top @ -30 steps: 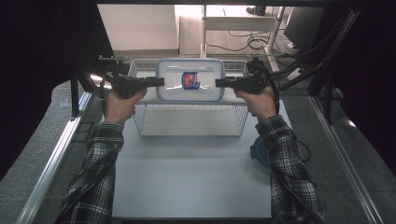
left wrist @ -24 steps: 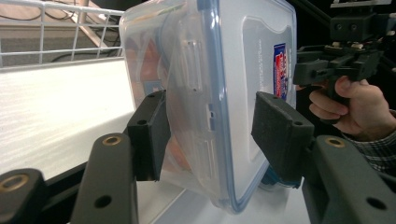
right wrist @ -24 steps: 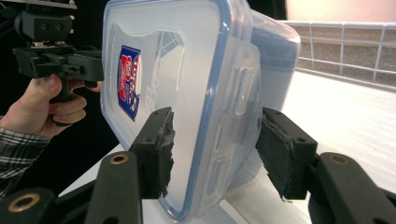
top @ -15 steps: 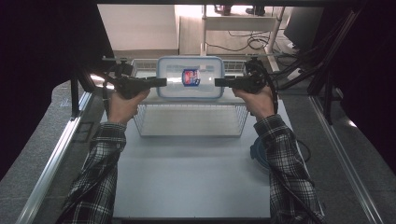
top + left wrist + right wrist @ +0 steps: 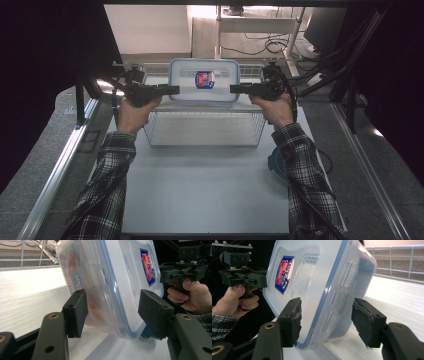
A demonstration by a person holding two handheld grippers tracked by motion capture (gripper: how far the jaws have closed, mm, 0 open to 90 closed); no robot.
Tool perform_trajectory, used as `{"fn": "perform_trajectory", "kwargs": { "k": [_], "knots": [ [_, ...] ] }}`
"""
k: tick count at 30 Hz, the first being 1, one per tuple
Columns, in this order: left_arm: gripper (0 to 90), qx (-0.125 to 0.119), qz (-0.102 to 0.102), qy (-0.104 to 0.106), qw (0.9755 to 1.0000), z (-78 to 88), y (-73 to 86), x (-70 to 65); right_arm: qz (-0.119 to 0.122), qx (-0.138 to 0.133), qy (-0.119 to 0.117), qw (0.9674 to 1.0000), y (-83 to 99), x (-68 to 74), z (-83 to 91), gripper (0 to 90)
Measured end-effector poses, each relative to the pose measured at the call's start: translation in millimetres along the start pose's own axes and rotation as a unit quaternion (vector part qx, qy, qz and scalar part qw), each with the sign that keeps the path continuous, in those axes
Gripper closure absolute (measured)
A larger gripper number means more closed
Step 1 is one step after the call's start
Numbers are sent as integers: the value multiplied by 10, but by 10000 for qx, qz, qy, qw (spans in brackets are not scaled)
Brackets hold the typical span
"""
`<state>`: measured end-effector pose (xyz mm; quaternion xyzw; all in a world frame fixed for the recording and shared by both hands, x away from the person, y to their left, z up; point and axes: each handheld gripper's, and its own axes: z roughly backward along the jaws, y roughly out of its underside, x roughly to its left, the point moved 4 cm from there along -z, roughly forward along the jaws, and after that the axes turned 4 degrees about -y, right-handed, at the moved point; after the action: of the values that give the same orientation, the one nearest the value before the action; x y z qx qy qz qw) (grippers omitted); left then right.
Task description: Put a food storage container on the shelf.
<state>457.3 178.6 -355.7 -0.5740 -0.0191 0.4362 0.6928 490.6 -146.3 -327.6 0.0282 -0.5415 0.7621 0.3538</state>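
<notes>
Clear plastic lidded container point(image 5: 204, 81) hangs above the white wire basket point(image 5: 202, 129), its ends between the parted jaws of left gripper point(image 5: 172, 90) and right gripper point(image 5: 235, 89).

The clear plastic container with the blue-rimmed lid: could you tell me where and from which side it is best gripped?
Grip the container at its two short ends, one gripper coming in from each side, jaws straddling the blue-sealed lid rim so that one pad sits on the lid and one under the body. It is wide and smooth-walled, so the protruding rim gives the best purchase; the left gripper and right gripper already flank those ends.
</notes>
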Motion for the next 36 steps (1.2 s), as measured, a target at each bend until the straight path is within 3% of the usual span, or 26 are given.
{"fn": "perform_trajectory", "kwargs": {
  "k": [9, 13, 15, 30, 32, 36],
  "knots": [
    [406, 105, 13, 69, 9999, -37, 32, 17, -62, 64, 122, 9999, -5, -7, -31, 338],
    [404, 72, 109, 87, 9999, -40, 29, 24, 112, 78, 426, 9990, -27, 9, -12, 311],
    [401, 56, 132, 83, 9999, -42, 28, 32, 124, 68, 469, 9988, -29, 8, -4, 311],
    [313, -250, 221, -489, 9982, -23, -68, 49, 116, -67, 550, 9984, -52, -16, 9, 368],
    [313, -252, 164, -629, 9976, -7, -82, 54, 124, -88, 553, 9984, -60, -18, 9, 376],
    [316, -240, 68, -649, 9976, 23, -89, 31, 182, -87, 569, 9982, -64, -2, -1, 382]
  ]
}}
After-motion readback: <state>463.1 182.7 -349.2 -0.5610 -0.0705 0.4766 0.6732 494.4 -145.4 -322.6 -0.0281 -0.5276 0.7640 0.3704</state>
